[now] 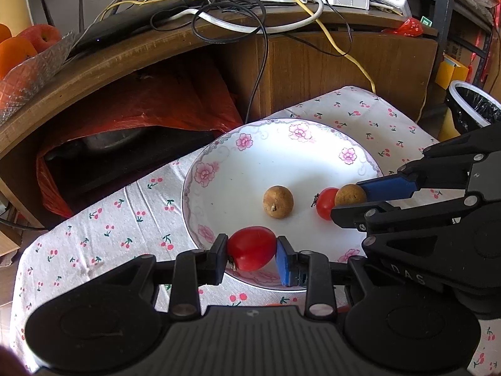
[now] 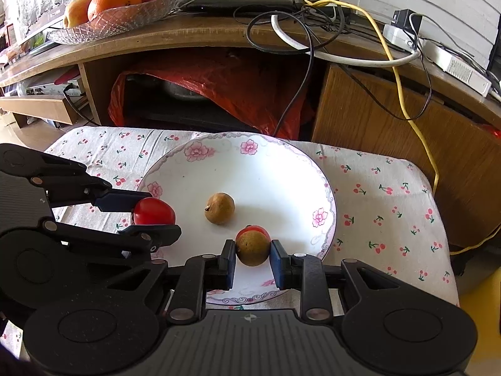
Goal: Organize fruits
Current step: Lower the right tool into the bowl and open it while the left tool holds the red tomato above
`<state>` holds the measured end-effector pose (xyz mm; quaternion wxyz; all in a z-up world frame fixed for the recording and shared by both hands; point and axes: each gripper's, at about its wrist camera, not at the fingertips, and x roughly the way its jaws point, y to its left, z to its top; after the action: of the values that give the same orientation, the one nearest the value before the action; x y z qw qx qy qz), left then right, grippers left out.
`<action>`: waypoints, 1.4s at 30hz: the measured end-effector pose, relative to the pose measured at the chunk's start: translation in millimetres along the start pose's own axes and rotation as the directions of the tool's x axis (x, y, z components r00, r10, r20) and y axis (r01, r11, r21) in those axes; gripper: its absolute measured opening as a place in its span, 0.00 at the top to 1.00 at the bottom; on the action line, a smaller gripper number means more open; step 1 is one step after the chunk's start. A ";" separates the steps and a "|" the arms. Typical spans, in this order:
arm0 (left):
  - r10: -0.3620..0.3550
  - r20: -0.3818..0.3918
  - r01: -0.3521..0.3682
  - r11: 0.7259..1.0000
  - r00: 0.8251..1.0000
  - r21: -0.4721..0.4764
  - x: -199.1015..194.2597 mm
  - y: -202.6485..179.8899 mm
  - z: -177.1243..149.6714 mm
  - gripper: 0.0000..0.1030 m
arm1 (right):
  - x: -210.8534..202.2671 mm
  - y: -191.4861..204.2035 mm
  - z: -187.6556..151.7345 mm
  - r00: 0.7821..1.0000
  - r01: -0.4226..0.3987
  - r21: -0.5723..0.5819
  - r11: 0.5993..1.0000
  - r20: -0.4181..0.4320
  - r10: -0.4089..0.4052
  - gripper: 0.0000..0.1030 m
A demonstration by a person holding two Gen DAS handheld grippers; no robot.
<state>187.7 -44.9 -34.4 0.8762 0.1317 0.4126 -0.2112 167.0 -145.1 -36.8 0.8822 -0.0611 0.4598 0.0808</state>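
On the cherry-print tablecloth (image 2: 391,194), a white flowered plate (image 2: 281,169) is sitting close to the far edge, right in front of a wooden cabinet (image 2: 391,116) draped with cables (image 2: 404,94); bare cloth is lying open to the plate's left and right. The plate's middle is holding one loose brown fruit (image 2: 219,208), with clear white surface all around it.

From the left wrist camera, a lined bin (image 1: 472,106) is showing beyond the table's right corner. Only the right wrist camera is showing the whole glass bowl of oranges and apples (image 2: 116,3) up on the cabinet top.

The left gripper (image 1: 252,250) is hovering at the plate's near rim, its fingers (image 1: 219,257) narrowly parted and clamped on a red tomato (image 1: 252,247). The right gripper (image 2: 252,255) is gripping a second brown fruit (image 2: 252,248) between its blue pads, also closed to just that width. A second tomato (image 2: 255,229) is lying on the plate, touching that fruit from behind.
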 end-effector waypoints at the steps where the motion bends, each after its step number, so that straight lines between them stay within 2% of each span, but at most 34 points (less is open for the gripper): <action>1: 0.001 0.001 -0.001 1.000 1.000 0.002 -0.3 -0.5 -0.4 0.61 | -0.1 -0.2 -0.3 1.000 -0.001 0.001 1.000 -0.002 0.001 0.78; 14: 0.012 0.005 -0.012 1.000 1.000 0.017 1.4 -2.0 -1.5 0.61 | 5.4 -1.6 -4.5 0.999 0.004 0.030 1.000 -0.037 -0.003 0.78; 26: 0.027 0.009 -0.027 0.999 1.000 0.024 3.4 -3.1 -1.1 0.61 | 10.6 -3.8 -3.1 0.999 0.013 0.044 0.999 -0.030 -0.012 0.78; 42: 0.030 0.018 -0.030 0.999 0.999 0.009 0.8 -1.0 -0.3 0.60 | 7.9 -7.4 -1.9 0.999 0.035 0.058 0.998 -0.012 -0.034 0.68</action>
<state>187.5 -45.9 -35.2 0.8824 0.1400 0.4018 -0.2009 171.4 -152.1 -44.1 0.8824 -0.0439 0.4656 0.0520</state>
